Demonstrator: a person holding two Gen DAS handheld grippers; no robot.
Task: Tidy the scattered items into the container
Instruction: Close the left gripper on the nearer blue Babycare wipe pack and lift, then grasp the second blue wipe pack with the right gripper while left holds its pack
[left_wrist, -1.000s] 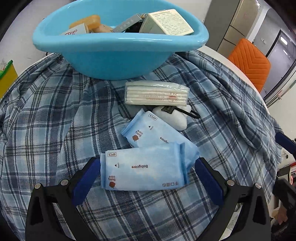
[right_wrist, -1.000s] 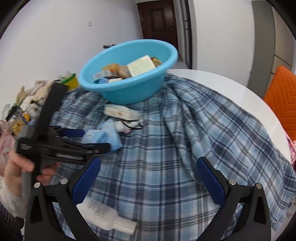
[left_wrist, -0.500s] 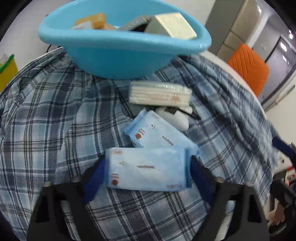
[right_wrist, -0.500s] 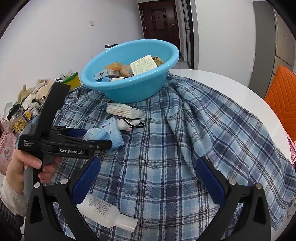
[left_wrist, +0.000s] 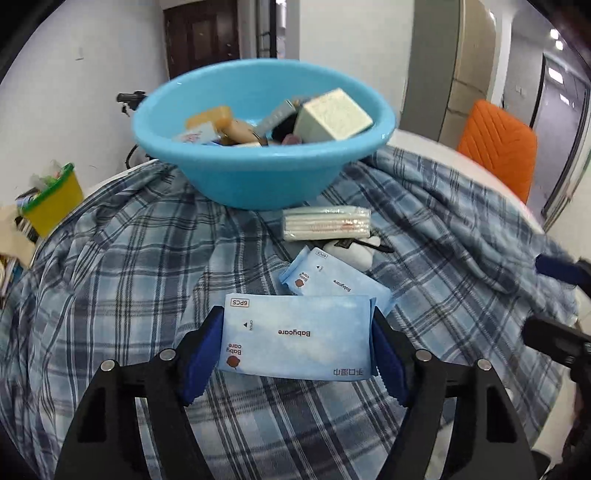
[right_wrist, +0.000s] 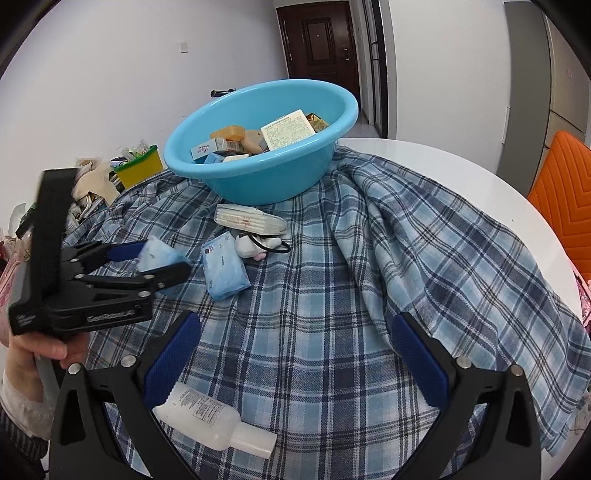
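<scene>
My left gripper (left_wrist: 297, 339) is shut on a light blue Babycare wipes pack (left_wrist: 295, 336) and holds it above the plaid cloth; the right wrist view shows the same gripper (right_wrist: 159, 258) with the pack (right_wrist: 159, 254) lifted. A second wipes pack (left_wrist: 334, 278) (right_wrist: 223, 271) lies on the cloth. Beyond it lie a white tissue pack (left_wrist: 327, 223) (right_wrist: 249, 219) and a small white plush toy (left_wrist: 354, 249) (right_wrist: 256, 245). The blue basin (left_wrist: 258, 173) (right_wrist: 266, 173) holds several items. My right gripper (right_wrist: 295, 354) is open and empty above a clear plastic bottle (right_wrist: 210, 419).
The plaid cloth (right_wrist: 369, 277) covers a round white table (right_wrist: 443, 158). An orange chair (left_wrist: 496, 144) (right_wrist: 569, 199) stands at the right. A yellow bin (left_wrist: 51, 199) (right_wrist: 138, 171) and clutter sit beyond the table's left edge.
My left gripper closed on the nearer wipes pack and lifted it off the cloth. My right gripper has pulled back a little, still open.
</scene>
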